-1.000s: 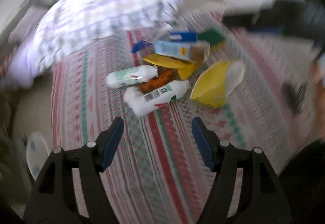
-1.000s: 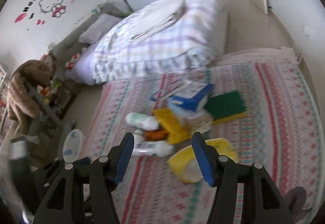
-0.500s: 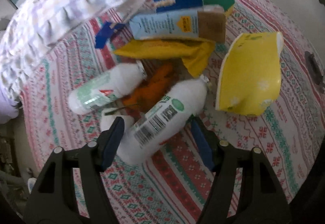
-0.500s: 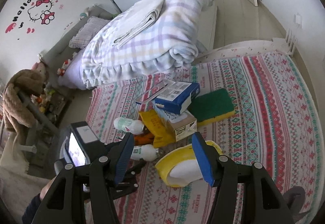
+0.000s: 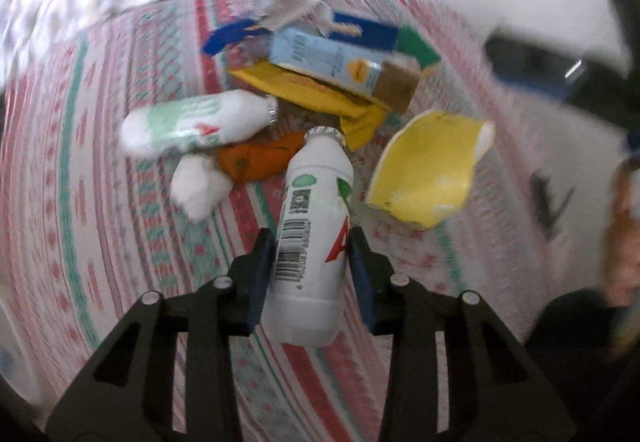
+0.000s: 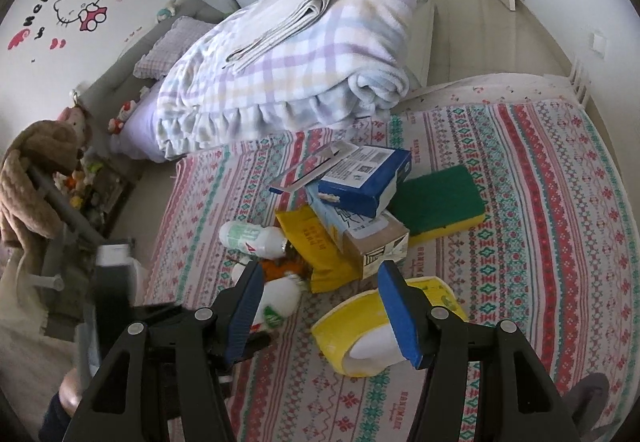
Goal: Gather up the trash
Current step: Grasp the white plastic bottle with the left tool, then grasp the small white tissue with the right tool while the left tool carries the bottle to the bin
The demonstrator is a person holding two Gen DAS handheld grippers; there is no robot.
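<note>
A pile of trash lies on the patterned rug [image 6: 520,201]. My left gripper [image 5: 314,260] is shut on a white plastic bottle [image 5: 314,226] with a barcode, cap end pointing away. This bottle also shows in the right wrist view [image 6: 280,300]. A second white bottle [image 5: 192,121], an orange wrapper [image 5: 256,159], a crumpled white tissue [image 5: 198,185], a yellow bag [image 5: 320,89], a light blue carton [image 5: 332,61] and a yellow paper bowl [image 5: 428,165] lie beyond. My right gripper [image 6: 320,306] is open and empty above the yellow bowl [image 6: 368,334].
A blue box [image 6: 368,177] and a green and yellow sponge [image 6: 440,201] lie at the far side of the pile. A bed with a plaid blanket [image 6: 300,53] borders the rug at the back. A chair with a brown plush [image 6: 36,169] stands at the left.
My left gripper closed in on the pile and shut on the barcoded white bottle, which now points away along the fingers. The right gripper stayed open, hovering over the pile.
</note>
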